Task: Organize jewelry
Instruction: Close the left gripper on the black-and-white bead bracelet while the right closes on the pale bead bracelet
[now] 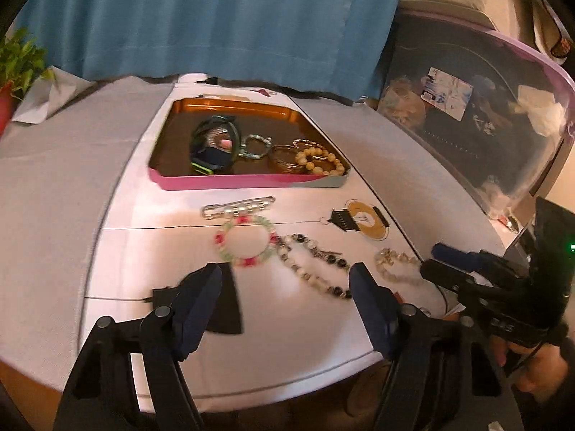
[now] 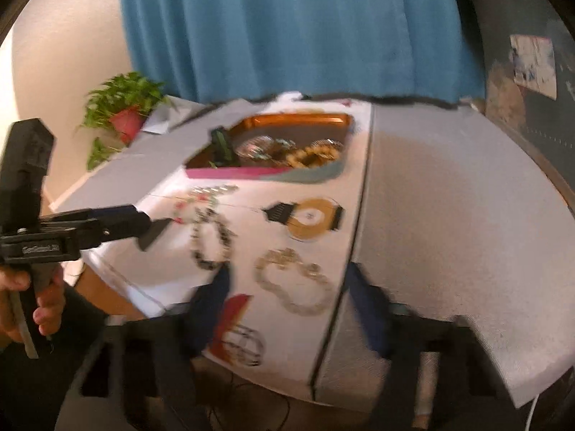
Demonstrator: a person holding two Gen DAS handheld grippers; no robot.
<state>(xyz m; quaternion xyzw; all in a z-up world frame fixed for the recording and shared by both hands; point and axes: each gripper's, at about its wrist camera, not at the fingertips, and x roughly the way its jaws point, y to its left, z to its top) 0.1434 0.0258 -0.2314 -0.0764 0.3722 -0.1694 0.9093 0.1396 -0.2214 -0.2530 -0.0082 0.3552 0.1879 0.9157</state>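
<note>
Two jaws of the left gripper [image 1: 287, 309] are standing apart, empty, straddling the black-and-white bead strand [image 1: 316, 269] at 12 o'clock, while in right-wrist view the right gripper [image 2: 287, 309] is gaping, unloaded, around the pale chain bracelet [image 2: 294, 283], probably light, limp, slippery: pinch across beads.

Blue curtain [image 1: 215, 18] hangs at 12 o'clock behind the table. Potted green plant [image 2: 122, 107] in a red pot sits at 10 o'clock, on the table's far left corner. Clear storage bin w/ pink rim [image 1: 503, 118] at 2 o'clock, stuffed w/ misc items, white label on its side. Grey cloth [image 1: 54, 165] covers the tabletop either side of the white sheet [image 1: 287, 323].
</note>
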